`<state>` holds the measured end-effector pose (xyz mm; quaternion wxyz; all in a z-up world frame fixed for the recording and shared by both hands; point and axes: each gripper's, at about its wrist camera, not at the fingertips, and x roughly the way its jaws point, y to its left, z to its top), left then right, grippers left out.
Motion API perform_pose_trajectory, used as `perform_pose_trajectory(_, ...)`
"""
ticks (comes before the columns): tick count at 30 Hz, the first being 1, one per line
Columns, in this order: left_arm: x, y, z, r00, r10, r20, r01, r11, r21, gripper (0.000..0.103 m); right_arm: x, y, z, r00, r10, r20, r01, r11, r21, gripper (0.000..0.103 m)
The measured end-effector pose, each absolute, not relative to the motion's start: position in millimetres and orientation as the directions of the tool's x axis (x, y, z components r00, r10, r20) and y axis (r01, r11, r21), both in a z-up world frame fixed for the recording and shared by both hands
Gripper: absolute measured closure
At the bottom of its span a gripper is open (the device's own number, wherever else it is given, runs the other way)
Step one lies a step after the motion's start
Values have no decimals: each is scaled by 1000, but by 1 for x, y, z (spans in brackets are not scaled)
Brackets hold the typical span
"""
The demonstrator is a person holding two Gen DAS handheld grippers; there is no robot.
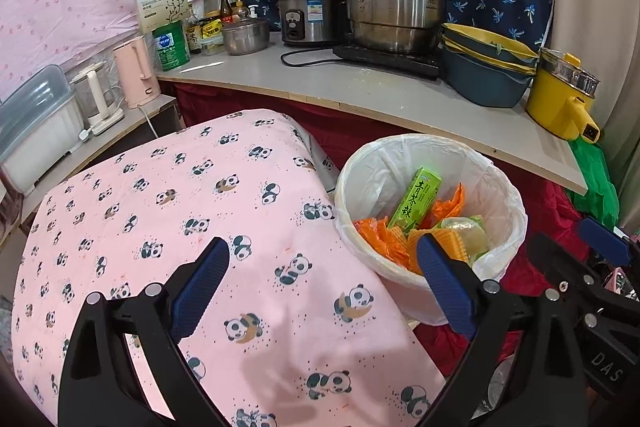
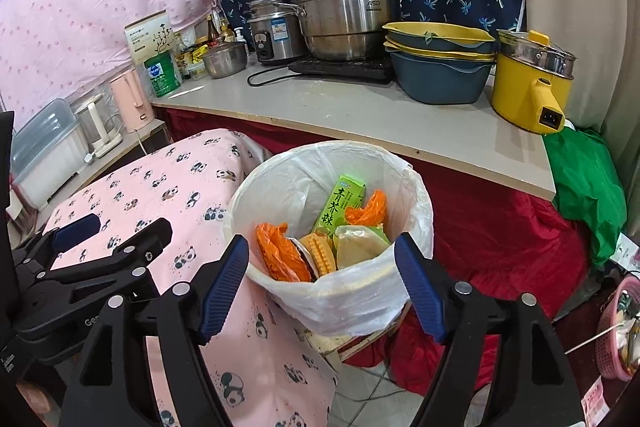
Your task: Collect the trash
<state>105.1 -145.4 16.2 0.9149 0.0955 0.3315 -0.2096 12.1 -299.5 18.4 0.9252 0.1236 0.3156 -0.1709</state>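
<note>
We are at the drop-off: the trash, a green carton (image 2: 345, 207) and orange wrappers (image 2: 280, 255), lies in the lined bin (image 2: 332, 291) beside the panda-cloth worktop (image 1: 168, 211). Both the left gripper (image 1: 326, 285) and right gripper (image 2: 322, 285) have fingers apart and empty; next we judge a search for remaining litter

My left tongs (image 1: 324, 283) are hanging over the cloth-covered table (image 1: 168, 227), and my right tongs (image 2: 322, 285) are hanging just beside them, before the bin (image 2: 416, 187). The bin is standing right of the table, touching its edge, and before the counter (image 2: 360, 115). In the bin, a carton (image 2: 340, 207) is leaning upright behind wrappers (image 2: 280, 255). On the counter, a steamer (image 2: 344, 15) is sitting centre, basins (image 2: 440, 67) right of it, a cooker (image 2: 272, 35) left. A kettle (image 1: 134, 71) is standing on a lower shelf, far left.
</note>
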Motion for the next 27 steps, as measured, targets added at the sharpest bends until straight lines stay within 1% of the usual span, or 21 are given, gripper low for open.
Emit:
perform_pose_trajectory(4, 96, -141, 14, 692, -311, -651, 438, 898, 36, 12, 2, -295, 17, 737, -248, -628, 395, 913, 103, 26)
perform_pose_trajectory(8, 88, -139, 13, 694, -305, -652, 432, 901, 38, 12, -5, -292, 16, 735, -245, -632, 388, 916, 97, 19)
perform_pose_trajectory(14, 78, -135, 12, 694, -304, -653, 427, 904, 32, 11, -14, -291, 11, 724, -239, -648, 389, 916, 98, 17)
perform_pose_trajectory(16, 76, -134, 11, 690, -303, -657, 423, 906, 26, 11, -17, -292, 9, 724, -231, -649, 388, 915, 107, 12)
perform_pose_trajectory(27, 69, -130, 9, 691, -296, -659, 417, 908, 30, 10, -20, -286, 5, 707, -261, -658, 378, 925, 38, 12)
